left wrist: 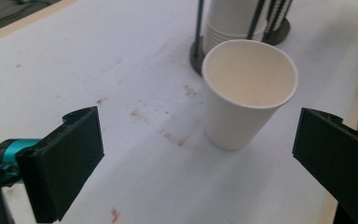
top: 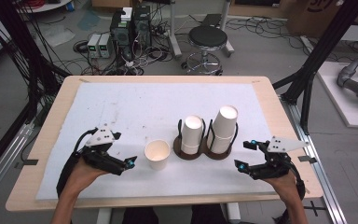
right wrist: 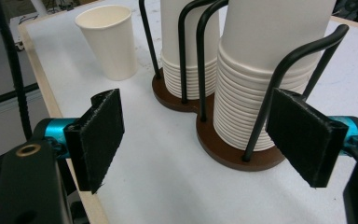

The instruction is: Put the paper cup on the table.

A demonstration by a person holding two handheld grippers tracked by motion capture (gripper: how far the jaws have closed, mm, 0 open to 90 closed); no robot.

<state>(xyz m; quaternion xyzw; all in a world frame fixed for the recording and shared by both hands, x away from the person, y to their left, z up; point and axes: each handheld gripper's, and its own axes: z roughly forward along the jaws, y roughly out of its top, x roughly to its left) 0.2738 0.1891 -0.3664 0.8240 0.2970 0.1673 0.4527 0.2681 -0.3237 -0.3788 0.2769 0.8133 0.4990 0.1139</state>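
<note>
Starting at the left: holding the left gripper (top: 126, 164) low over the white mat (top: 121, 107), spread wide and gripping nothing. Pointing it rightward across the table in the high view, straight at the loose paper cup (top: 157, 154), near the fingertips but apart from them. Finding that cup, in the left gripper view, standing upright with its mouth up, ahead of the two black pads (left wrist: 70, 163) and a little right of the line midway between them, not yet bracketed by them. Reading its long axis as vertical, and so judging the coming move as a level, sideways approach: going forward with a slight shift toward the right-hand pad, then pinching across the cup's width below the rim, gently, given thin paper walls.

Moving on rightward: noting the brown two-ring cup holder (top: 218, 156) just beside the loose cup, carrying a shorter stack of cups (top: 192, 134) in its near ring and a taller stack of cups (top: 224, 126) in the far one, both mouth down inside black wire uprights. Allowing for little room on that side of the loose cup, and therefore judging a bump against the holder as the likeliest slip.

Ending at the right: holding the right gripper (top: 244, 155) open wide too, clasping nothing, facing left toward the taller stack and near the holder's base. Counting the holder as lying between this gripper and the loose cup, and so taking the left hand as the nearer one by far.
</note>
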